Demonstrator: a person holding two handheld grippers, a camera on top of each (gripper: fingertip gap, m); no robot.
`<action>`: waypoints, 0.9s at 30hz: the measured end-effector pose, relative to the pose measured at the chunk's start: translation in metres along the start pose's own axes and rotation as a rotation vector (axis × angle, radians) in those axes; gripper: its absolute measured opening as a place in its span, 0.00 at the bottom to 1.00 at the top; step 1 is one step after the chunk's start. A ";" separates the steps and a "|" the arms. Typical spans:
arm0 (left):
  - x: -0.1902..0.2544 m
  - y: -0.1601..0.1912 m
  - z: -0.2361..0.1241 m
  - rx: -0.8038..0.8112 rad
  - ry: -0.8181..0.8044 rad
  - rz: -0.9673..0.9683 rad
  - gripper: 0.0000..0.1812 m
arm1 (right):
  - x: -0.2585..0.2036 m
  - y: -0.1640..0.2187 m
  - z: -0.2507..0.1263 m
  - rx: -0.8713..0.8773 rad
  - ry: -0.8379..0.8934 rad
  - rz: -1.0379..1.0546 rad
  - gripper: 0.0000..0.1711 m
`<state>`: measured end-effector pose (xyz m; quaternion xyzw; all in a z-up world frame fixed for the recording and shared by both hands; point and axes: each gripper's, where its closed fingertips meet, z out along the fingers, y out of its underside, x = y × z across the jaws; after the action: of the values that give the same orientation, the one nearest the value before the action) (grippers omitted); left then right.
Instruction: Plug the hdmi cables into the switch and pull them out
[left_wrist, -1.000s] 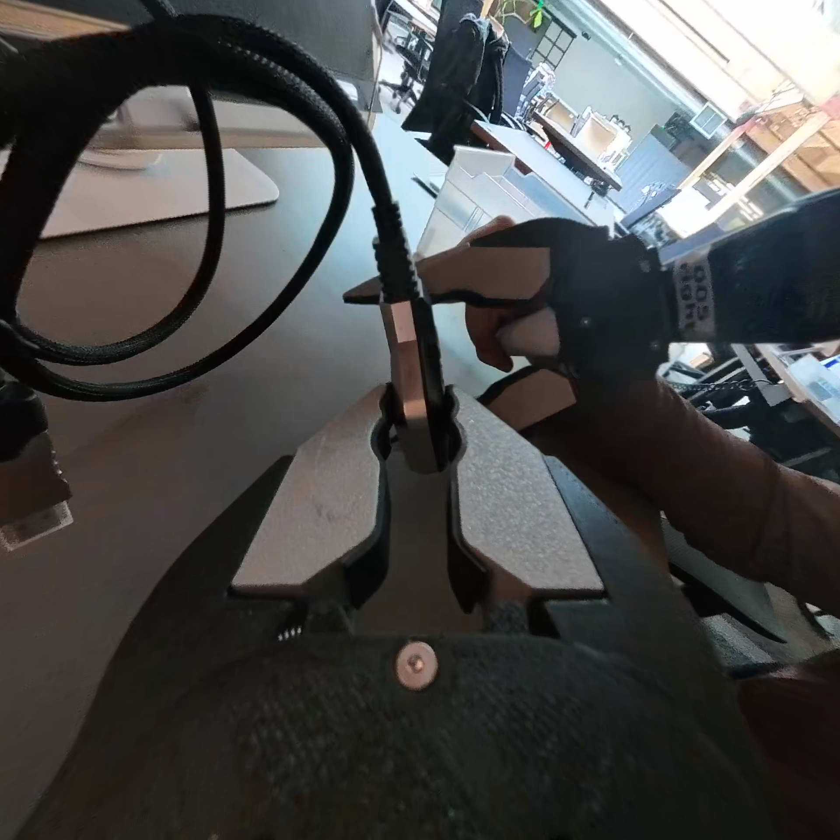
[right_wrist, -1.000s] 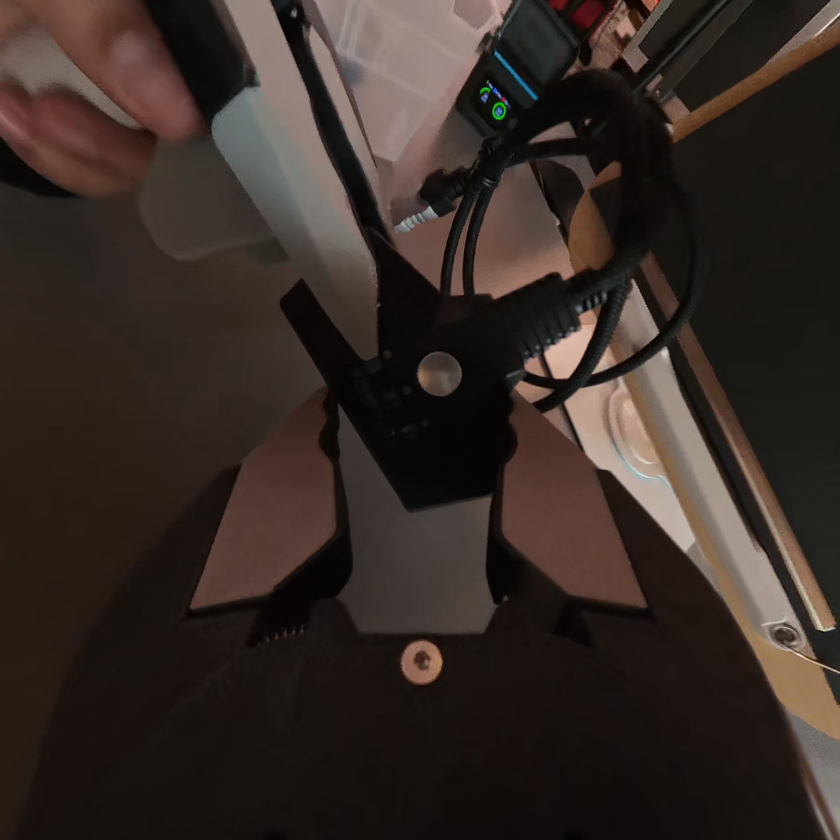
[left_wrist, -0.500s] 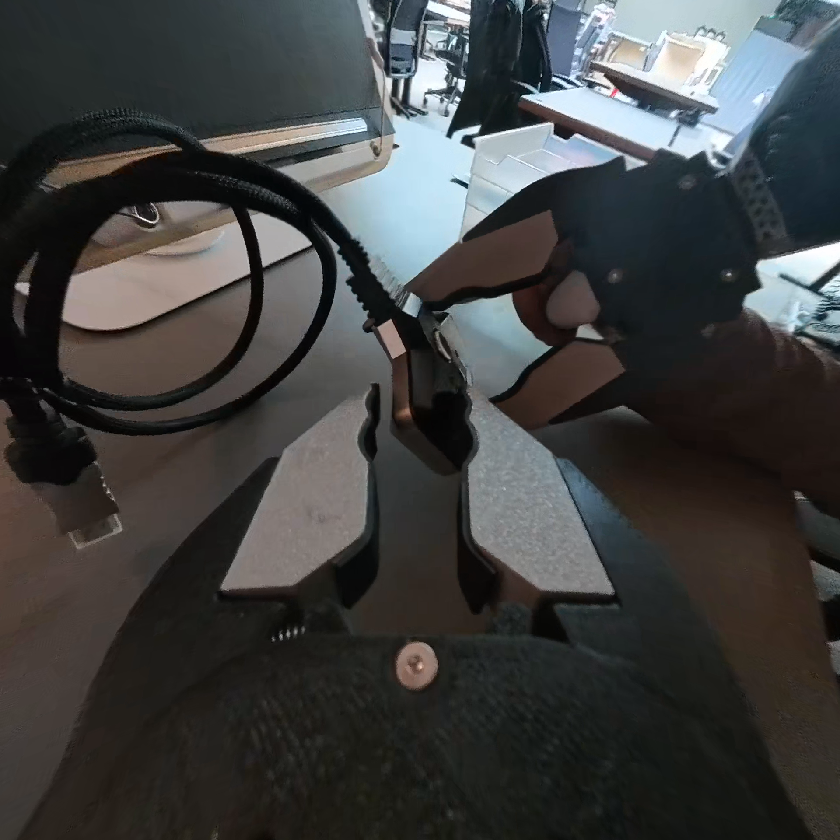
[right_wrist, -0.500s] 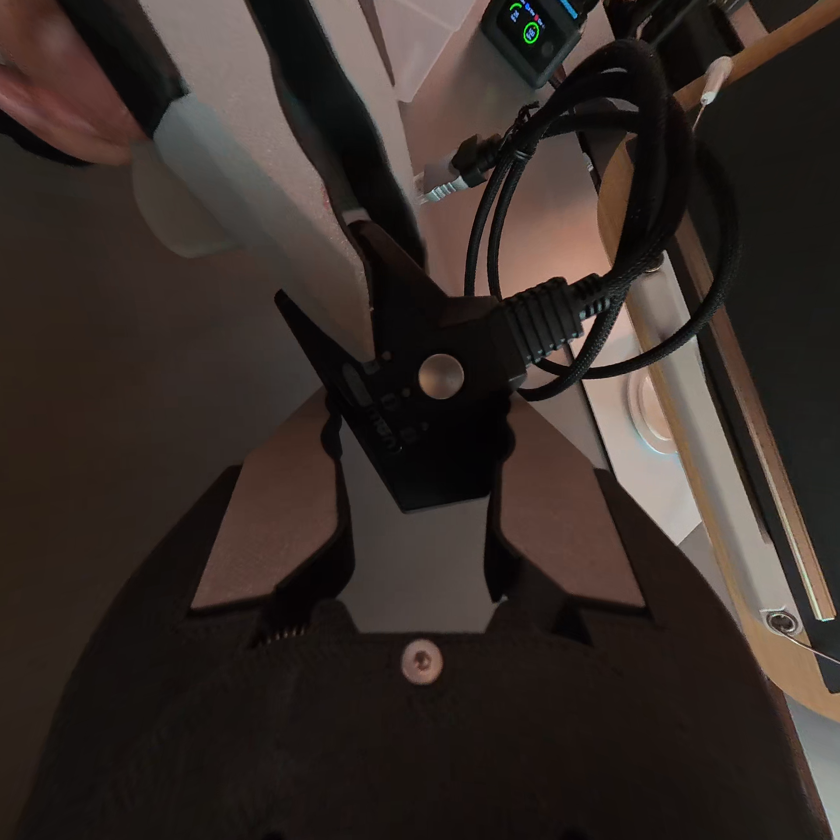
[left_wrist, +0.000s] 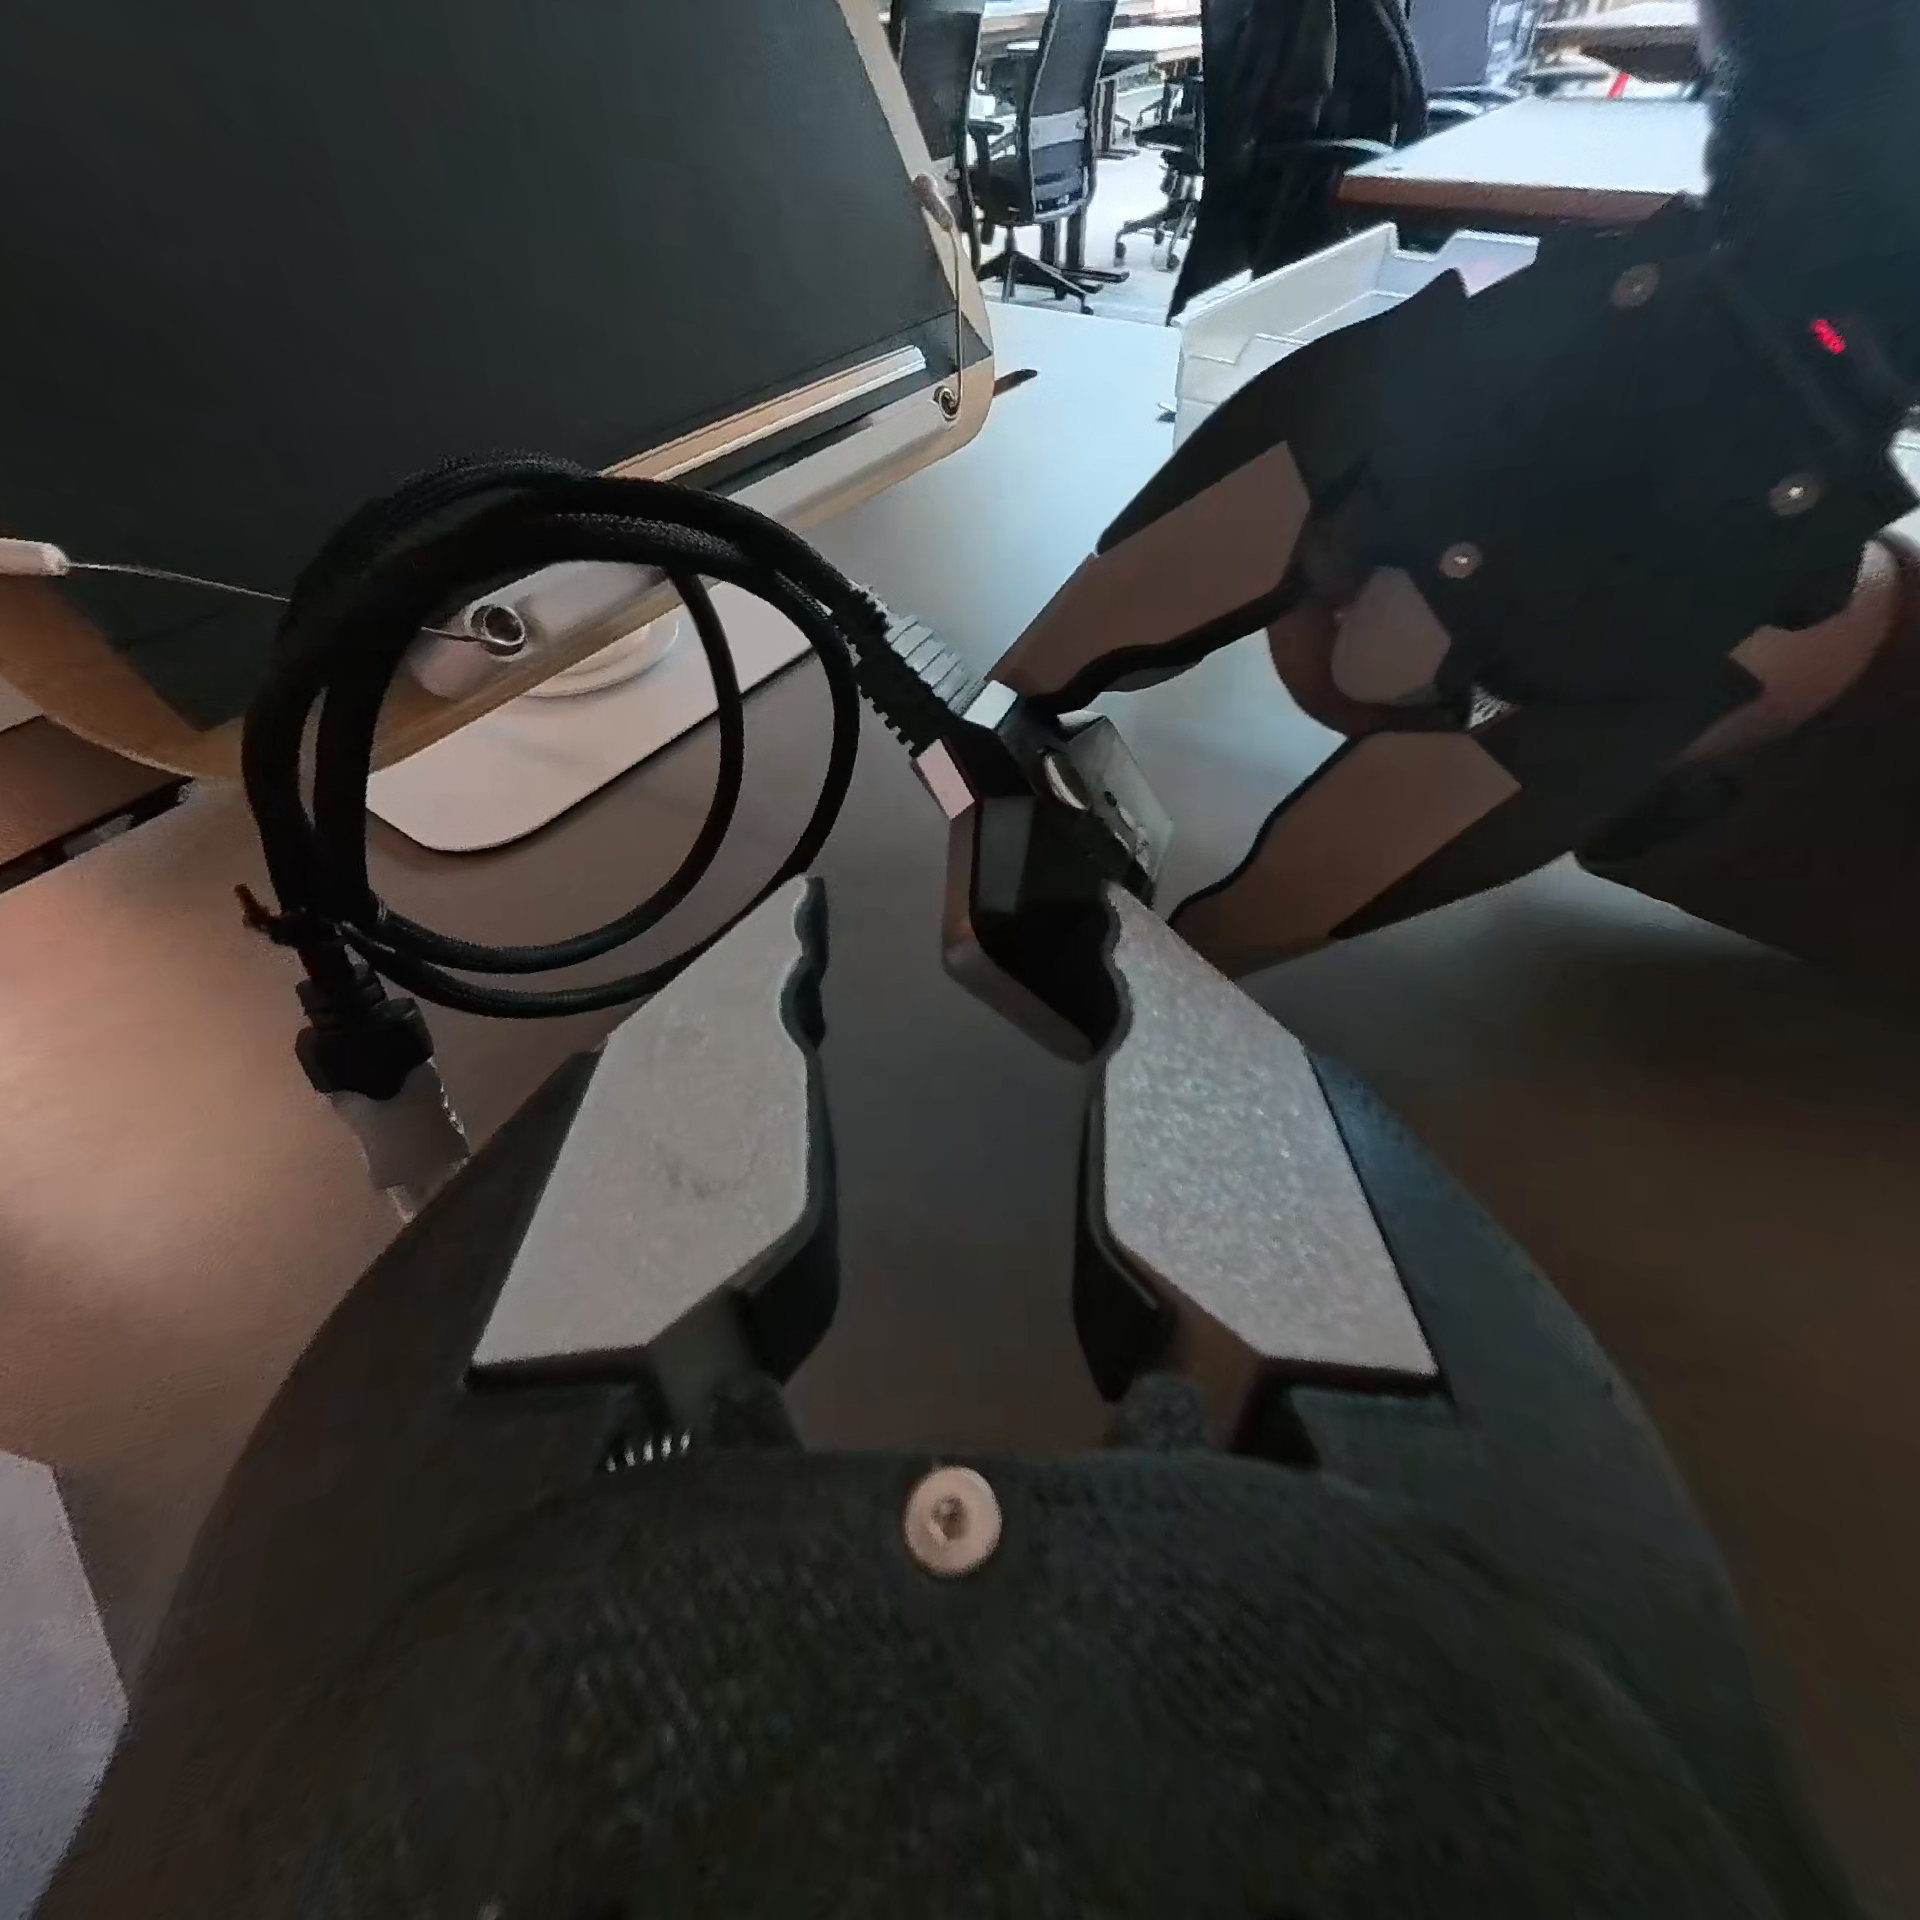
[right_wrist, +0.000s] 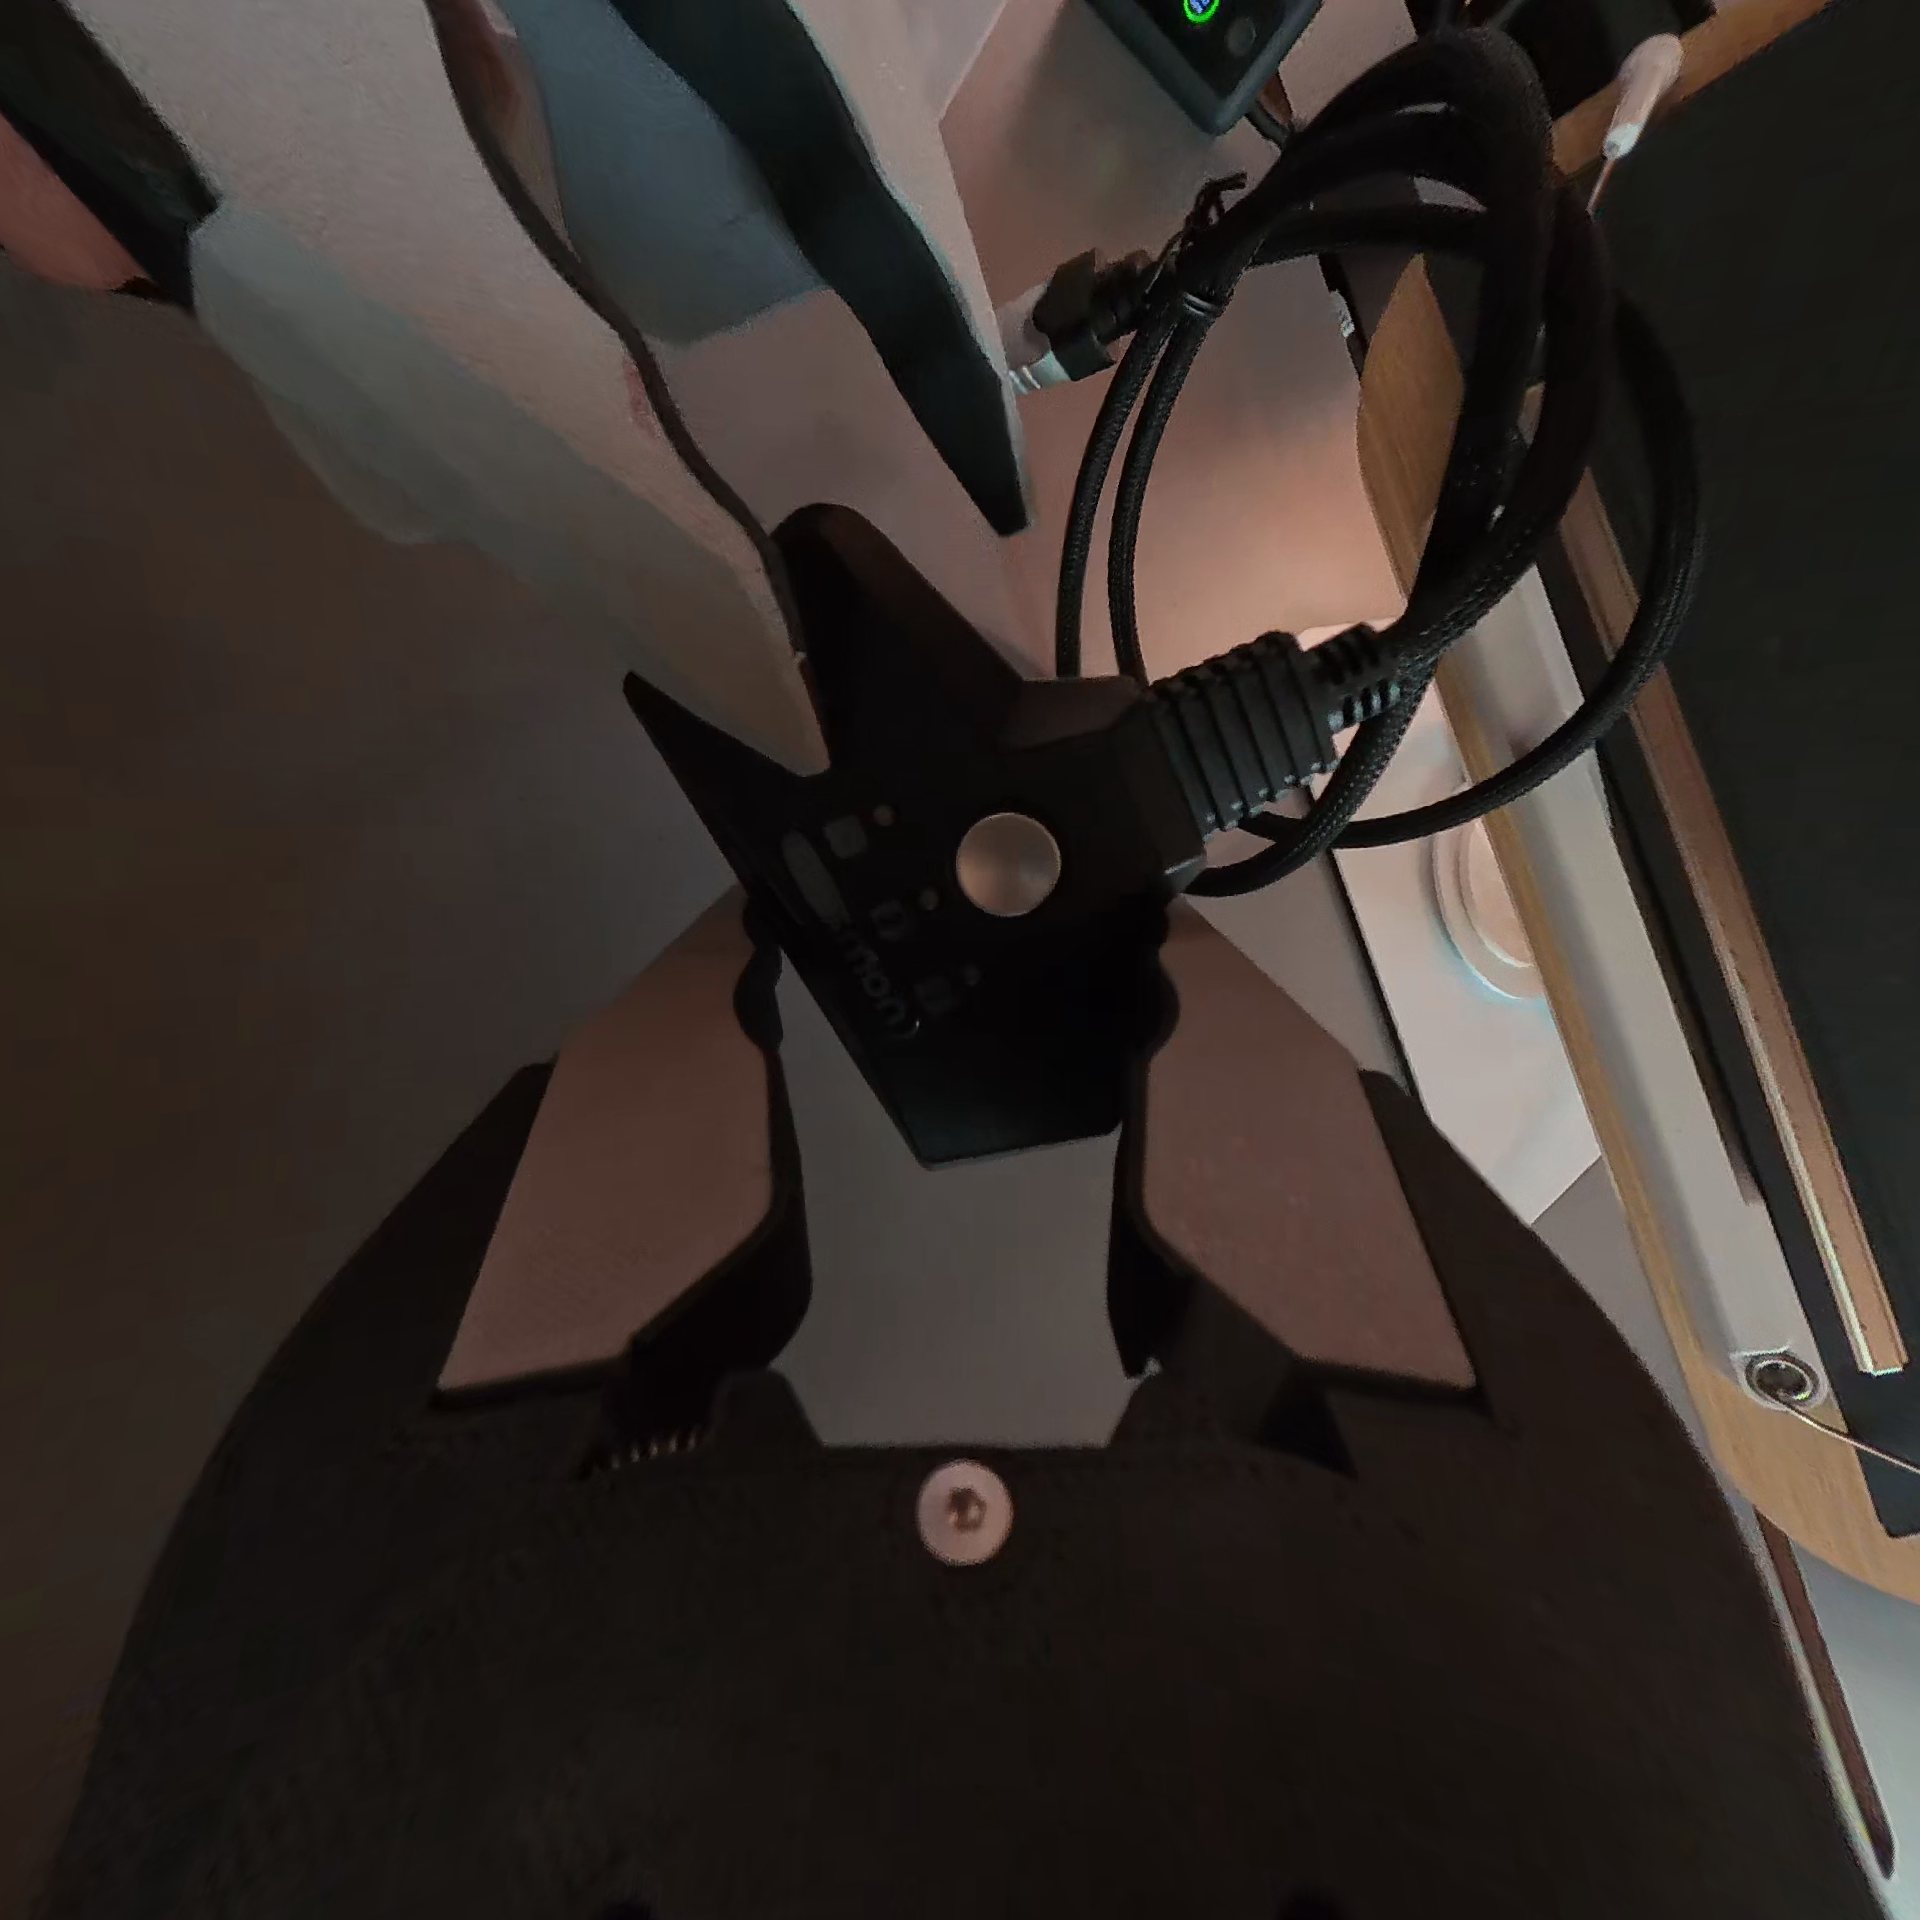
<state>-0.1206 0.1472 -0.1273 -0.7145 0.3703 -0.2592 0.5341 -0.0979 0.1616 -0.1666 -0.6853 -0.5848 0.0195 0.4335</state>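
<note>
The switch (right_wrist: 940, 935), a small black box with a round silver button, is clamped between the fingers of the right gripper (right_wrist: 951, 997) and held above the dark desk (left_wrist: 1558, 1195), near the edge where the foot of a monitor (left_wrist: 416, 260) stands. One HDMI cable (left_wrist: 582, 582), black and braided, is seated in the switch by its ribbed plug (right_wrist: 1242, 748); the rest of it hangs in a tied coil, and its free plug (left_wrist: 400, 1132) dangles just beside the outer side of the left gripper. The left gripper (left_wrist: 961, 966) is seen with its fingers apart: only one finger touches the corner of the switch, and nothing is clamped between them. From this it is judged that the switch is now carried by the right gripper alone and that the one plugged-in cable is to be dealt with next. For pulling out, the ribbed plug would have to be approached by the open left gripper and gripped on its body rather than on the braid, while the switch is kept firmly held; the pull should be made straight along the plug's axis. A slanted pull could twist the switch in its grip.
</note>
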 end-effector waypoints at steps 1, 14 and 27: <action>0.000 0.001 0.001 -0.003 -0.004 0.004 0.27 | 0.001 0.002 0.000 -0.008 0.002 0.000 0.38; 0.016 -0.003 0.001 -0.001 -0.013 0.186 0.21 | -0.025 0.034 -0.010 -0.191 -0.242 0.114 0.38; 0.027 0.013 0.007 -0.056 -0.007 0.346 0.10 | -0.028 0.028 0.000 -0.214 -0.186 0.092 0.38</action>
<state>-0.1026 0.1269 -0.1423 -0.6557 0.4929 -0.1503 0.5518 -0.0845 0.1409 -0.1977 -0.7490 -0.5890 0.0405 0.3008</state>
